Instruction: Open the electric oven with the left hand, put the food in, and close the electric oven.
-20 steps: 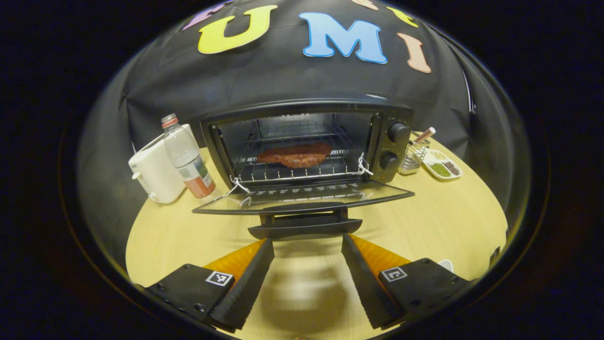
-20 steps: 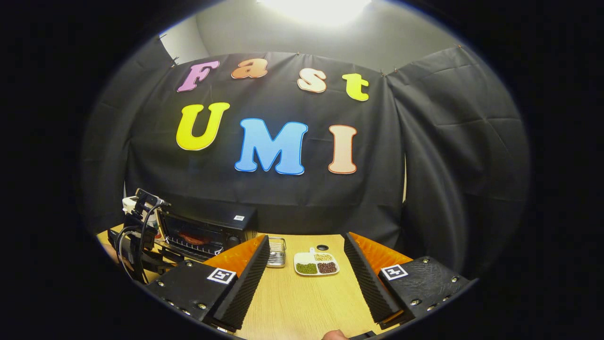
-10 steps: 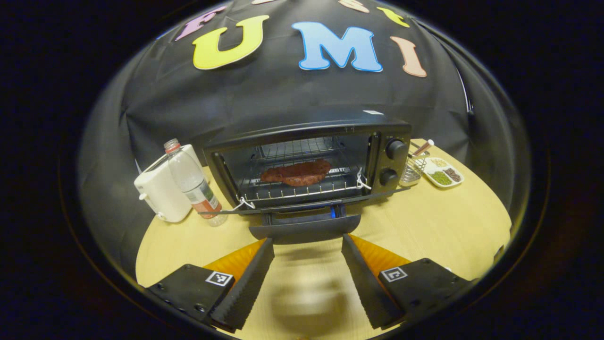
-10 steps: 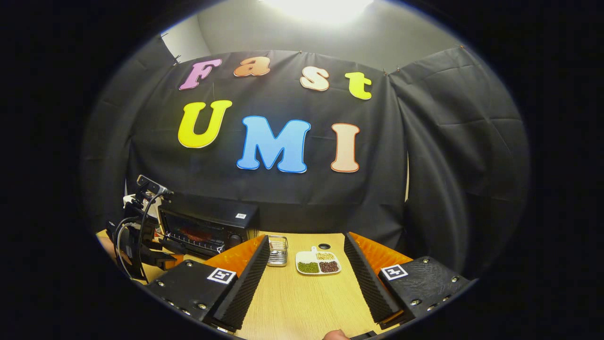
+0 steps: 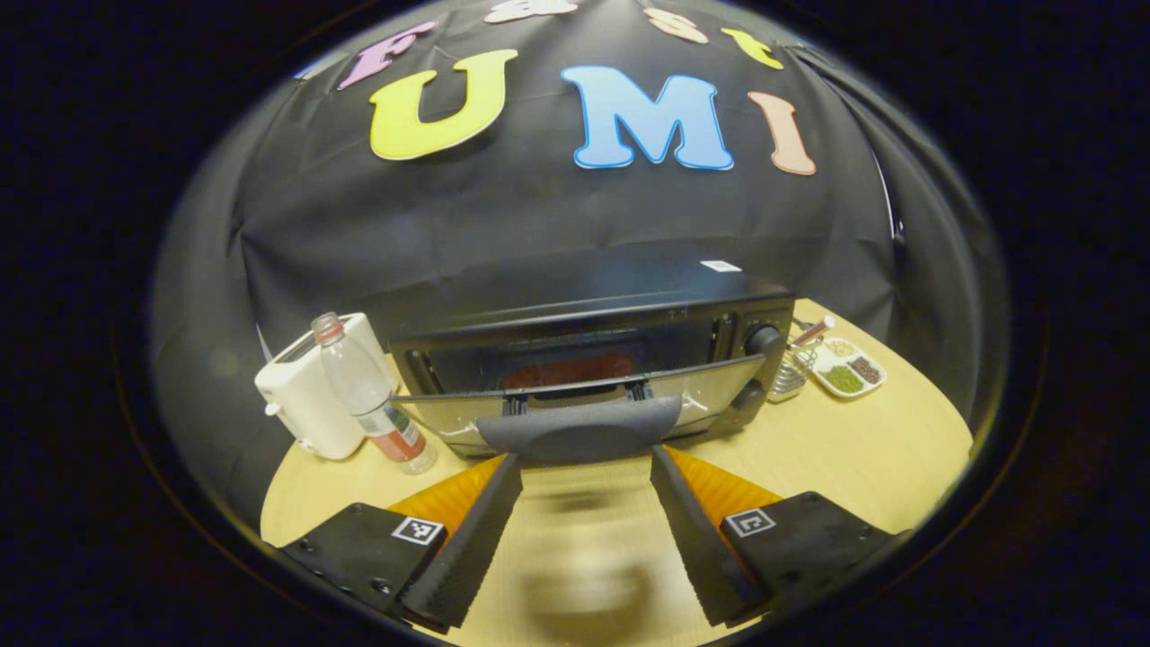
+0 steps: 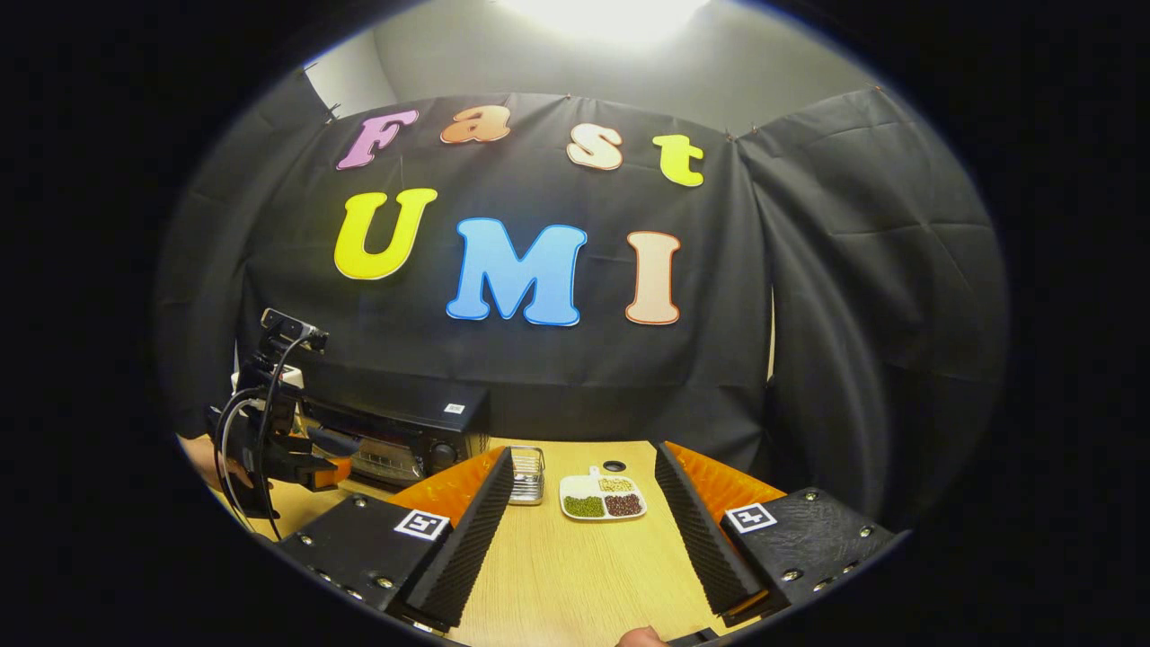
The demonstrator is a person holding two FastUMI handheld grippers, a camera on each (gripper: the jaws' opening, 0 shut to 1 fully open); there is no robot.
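With the door (image 5: 575, 403) half raised, both grippers' jaws stood open; the left gripper (image 5: 579, 476) could slip off the handle (image 5: 579, 429), dropping it.

No readable text stands on any object here, apart from the wall letters. The electric oven (image 5: 593, 359) carries a small white sticker (image 5: 720, 266) on its top, seen again in the right gripper view (image 6: 455, 408), but its print is too small to make out. The plastic bottle (image 5: 368, 395) beside the oven wears a red and white label (image 5: 395, 429) whose wording is blurred. Each set of tongs bears square black-and-white coded markers (image 5: 419, 530) (image 5: 749, 522) (image 6: 422, 524) (image 6: 751, 517); these are patterns, not letters or numbers. The oven's knobs (image 5: 764, 340) show no legible markings.
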